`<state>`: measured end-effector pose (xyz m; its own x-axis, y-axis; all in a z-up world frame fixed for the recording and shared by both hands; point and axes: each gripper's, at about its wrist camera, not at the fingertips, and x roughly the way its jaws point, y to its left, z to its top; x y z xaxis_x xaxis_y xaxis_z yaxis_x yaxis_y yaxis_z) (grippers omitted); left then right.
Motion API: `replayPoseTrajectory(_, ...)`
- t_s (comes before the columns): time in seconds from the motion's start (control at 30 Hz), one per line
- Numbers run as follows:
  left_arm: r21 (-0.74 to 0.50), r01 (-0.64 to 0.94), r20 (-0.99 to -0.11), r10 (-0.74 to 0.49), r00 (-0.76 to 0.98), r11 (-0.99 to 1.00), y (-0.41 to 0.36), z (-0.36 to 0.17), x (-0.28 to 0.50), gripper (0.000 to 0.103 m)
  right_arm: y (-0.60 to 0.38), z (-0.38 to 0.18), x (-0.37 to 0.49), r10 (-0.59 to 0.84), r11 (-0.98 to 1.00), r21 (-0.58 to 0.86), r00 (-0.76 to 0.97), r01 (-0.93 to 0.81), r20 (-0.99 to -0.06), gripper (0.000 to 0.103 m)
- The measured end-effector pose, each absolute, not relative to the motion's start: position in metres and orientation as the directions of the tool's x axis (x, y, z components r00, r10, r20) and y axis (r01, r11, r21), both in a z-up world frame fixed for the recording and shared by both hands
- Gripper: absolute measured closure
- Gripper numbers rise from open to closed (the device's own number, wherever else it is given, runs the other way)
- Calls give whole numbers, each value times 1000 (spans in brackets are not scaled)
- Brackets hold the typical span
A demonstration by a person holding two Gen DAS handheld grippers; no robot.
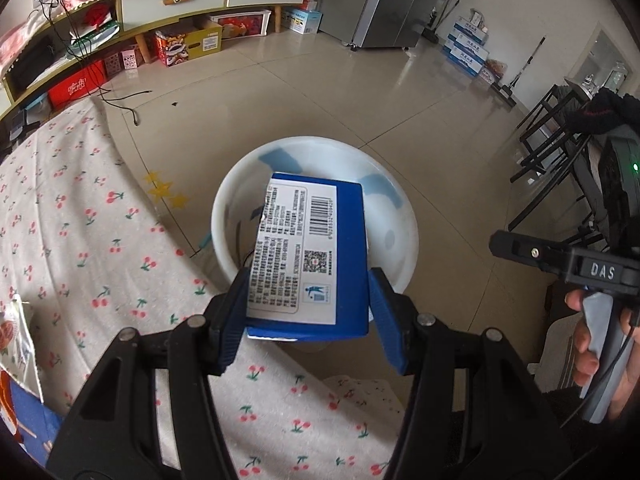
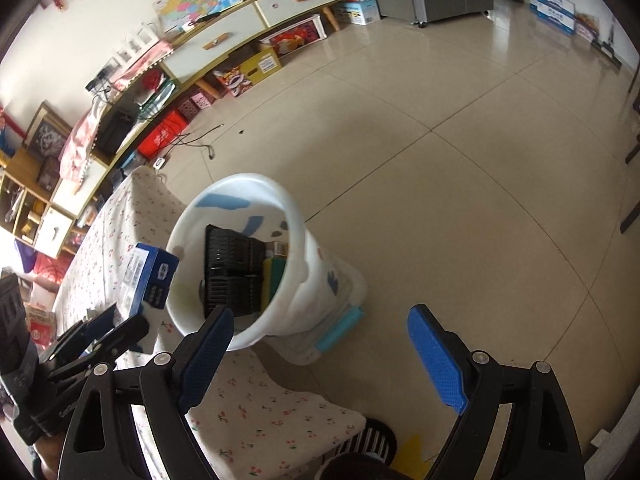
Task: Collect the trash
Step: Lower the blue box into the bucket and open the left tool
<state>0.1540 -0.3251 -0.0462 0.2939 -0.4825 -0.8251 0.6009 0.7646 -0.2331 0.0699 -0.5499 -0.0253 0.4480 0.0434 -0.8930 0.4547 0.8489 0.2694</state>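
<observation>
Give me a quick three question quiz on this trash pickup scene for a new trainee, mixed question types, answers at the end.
1. True or false: the left claw grips a blue carton over the white bucket.
2. Multiple choice: the right claw is A) shut on a sponge, B) open and holding nothing, C) shut on the carton.
3. Fill in: inside the bucket, beside the black plastic tray, lies a yellow and green ____.

Key: 1 true; 2 B; 3 sponge.
</observation>
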Motion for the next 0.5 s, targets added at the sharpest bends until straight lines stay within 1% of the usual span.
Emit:
replayPoseTrajectory(0.17,-255,596,-829,-489,271,762,-335,-51,157,44,-558,-27,66,44,840,275,446,467,-894,13)
replayPoseTrajectory(0.27,-287,604,-817,-519,251,743,-339,-53,160,43,-560,-26,65,42,836,278,450,473,-892,13)
replayPoseTrajectory(0.33,-289,594,-818,-515,254,751,-338,-53,162,25,-560,-26,65,42,835,280,452,474,-891,13)
replayPoseTrajectory(0.37,-288,586,-813,-517,269,757,-335,-51,162,23,-560,-26,64,43,835,280,452,474,-891,13)
replayPoseTrajectory(0.5,-300,564,-810,-518,275,769,-325,-48,162,22,-560,-25,65,41,837,278,453,471,-890,13)
